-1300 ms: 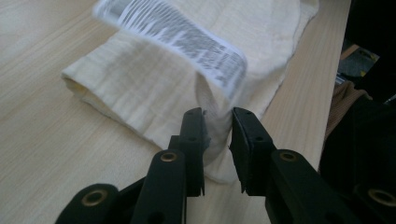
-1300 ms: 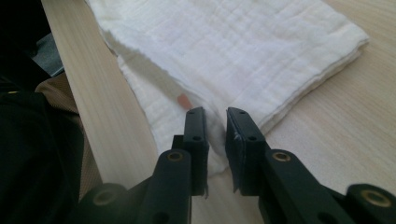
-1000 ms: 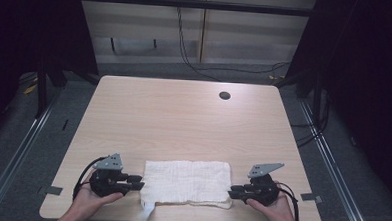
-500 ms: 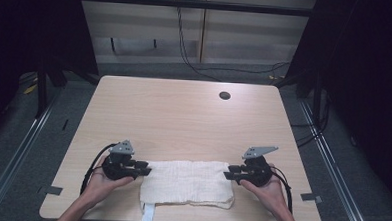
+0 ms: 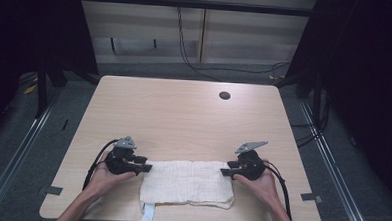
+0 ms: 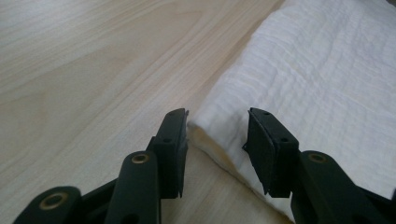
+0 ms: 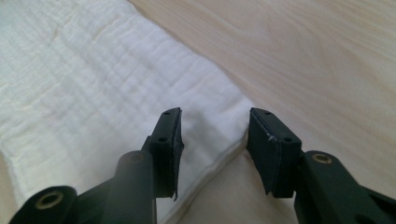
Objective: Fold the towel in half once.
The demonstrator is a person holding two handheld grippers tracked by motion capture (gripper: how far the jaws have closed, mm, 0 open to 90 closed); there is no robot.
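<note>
- While the folded white cloth (image 5: 188, 182) is lying flat near the front edge of the wooden table (image 5: 184, 115), the person is holding a gripper at each of its far corners.
- The left gripper (image 5: 144, 167) is sitting at the cloth's left far corner; its jaws have just been opening and are standing spread, with the corner of the cloth (image 6: 327, 84) lying between them but the pads not pressing on it.
- The right gripper (image 5: 226, 171) is sitting at the cloth's right far corner; its jaws have likewise just been opening and are standing apart, with that corner of the cloth (image 7: 93, 84) resting loose between them on the table.
- The left hand (image 5: 103, 179) and the right hand (image 5: 261, 186) are coming in from the front edge, each wrapping around its gripper's body.
- A white strip (image 5: 148, 216) is hanging off the cloth's near left corner over the table edge.
- A small dark round hole (image 5: 224, 95) is showing in the far right part of the tabletop, well apart from the cloth.
</note>
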